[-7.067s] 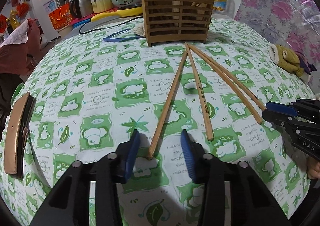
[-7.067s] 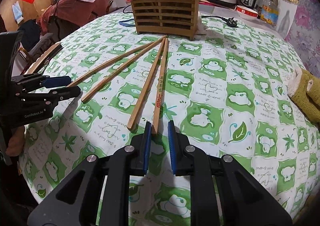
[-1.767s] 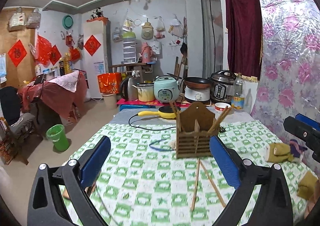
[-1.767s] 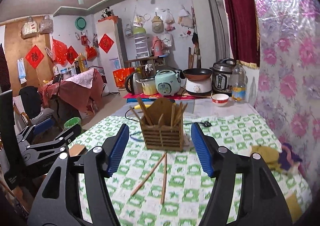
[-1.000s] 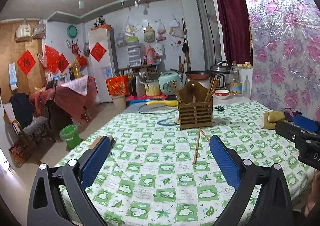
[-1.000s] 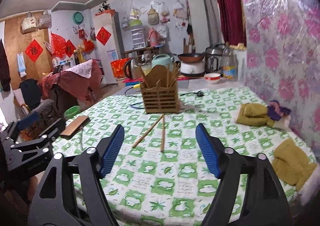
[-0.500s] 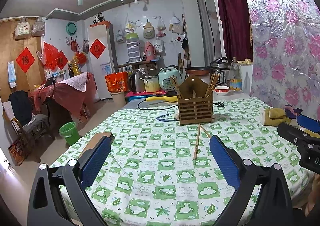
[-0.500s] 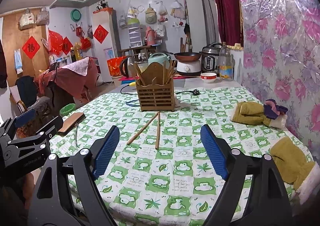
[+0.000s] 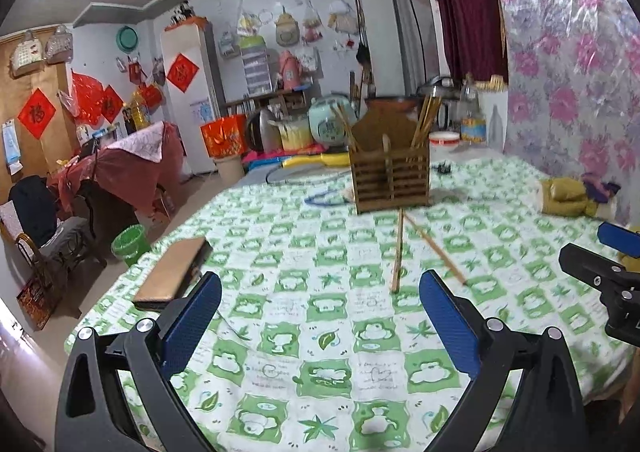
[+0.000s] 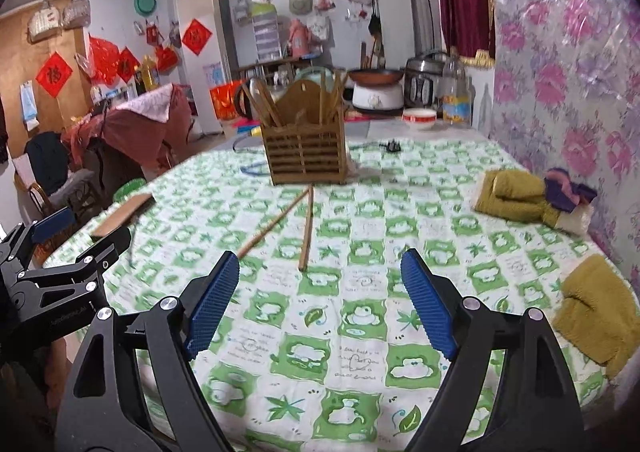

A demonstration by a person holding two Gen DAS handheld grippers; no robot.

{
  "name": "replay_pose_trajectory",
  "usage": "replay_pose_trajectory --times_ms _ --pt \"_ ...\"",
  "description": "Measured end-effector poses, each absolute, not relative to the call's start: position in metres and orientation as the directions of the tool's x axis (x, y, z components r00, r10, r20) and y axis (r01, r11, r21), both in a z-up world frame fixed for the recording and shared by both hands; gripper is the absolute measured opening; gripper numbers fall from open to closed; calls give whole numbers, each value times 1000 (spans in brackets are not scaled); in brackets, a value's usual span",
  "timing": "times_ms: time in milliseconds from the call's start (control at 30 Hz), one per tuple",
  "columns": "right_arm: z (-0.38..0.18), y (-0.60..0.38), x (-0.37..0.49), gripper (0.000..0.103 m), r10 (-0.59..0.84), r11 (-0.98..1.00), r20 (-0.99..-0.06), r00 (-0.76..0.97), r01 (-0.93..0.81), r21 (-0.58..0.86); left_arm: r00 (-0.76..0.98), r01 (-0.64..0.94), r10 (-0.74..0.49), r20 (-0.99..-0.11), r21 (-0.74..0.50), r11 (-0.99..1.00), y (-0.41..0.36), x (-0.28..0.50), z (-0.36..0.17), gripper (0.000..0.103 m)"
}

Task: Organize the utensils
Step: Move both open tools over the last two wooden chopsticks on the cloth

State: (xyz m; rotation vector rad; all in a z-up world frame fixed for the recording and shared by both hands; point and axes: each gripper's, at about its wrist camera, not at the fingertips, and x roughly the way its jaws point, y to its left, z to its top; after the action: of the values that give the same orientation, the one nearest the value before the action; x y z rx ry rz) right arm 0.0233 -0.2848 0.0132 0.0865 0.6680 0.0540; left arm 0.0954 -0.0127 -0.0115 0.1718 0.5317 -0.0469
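A slatted wooden utensil holder (image 9: 390, 185) (image 10: 307, 158) stands upright at the far side of the table and holds several chopsticks. Two wooden chopsticks (image 9: 397, 251) (image 10: 307, 231) lie on the green-and-white tablecloth in front of it, their far ends close together. My left gripper (image 9: 320, 326) is wide open and empty, above the near table edge. My right gripper (image 10: 320, 304) is wide open and empty too, short of the chopsticks. Each gripper shows at the edge of the other's view.
A flat brown case (image 9: 172, 272) lies near the left table edge. Yellow-brown cloths (image 10: 516, 198) (image 10: 596, 308) lie on the right side. A blue cable (image 9: 326, 198) lies left of the holder. Cookers and a bowl (image 10: 419, 118) stand behind the table.
Both grippers have tilted down and come closer to the table since half a second ago. The chopsticks and holder have not moved. Both grippers stay wide open.
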Motion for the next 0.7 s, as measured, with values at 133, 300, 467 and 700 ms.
replay_pose_trajectory --times_ms 133,300,467,700 --pt "-6 -287 42 81 74 996 -660 747 -18 92 820 93 11 -573 152 984 -12 123 -33 97" --pt "-26 -294 67 81 80 994 -704 705 -9 105 772 87 28 -635 149 985 -9 155 -55 97" --pt "-40 -300 88 81 90 993 -737 670 -4 118 728 89 33 -684 142 986 -8 182 -73 97" --pt "-47 -300 113 81 104 993 -764 636 -28 112 681 134 -23 -732 93 987 -6 200 -74 97"
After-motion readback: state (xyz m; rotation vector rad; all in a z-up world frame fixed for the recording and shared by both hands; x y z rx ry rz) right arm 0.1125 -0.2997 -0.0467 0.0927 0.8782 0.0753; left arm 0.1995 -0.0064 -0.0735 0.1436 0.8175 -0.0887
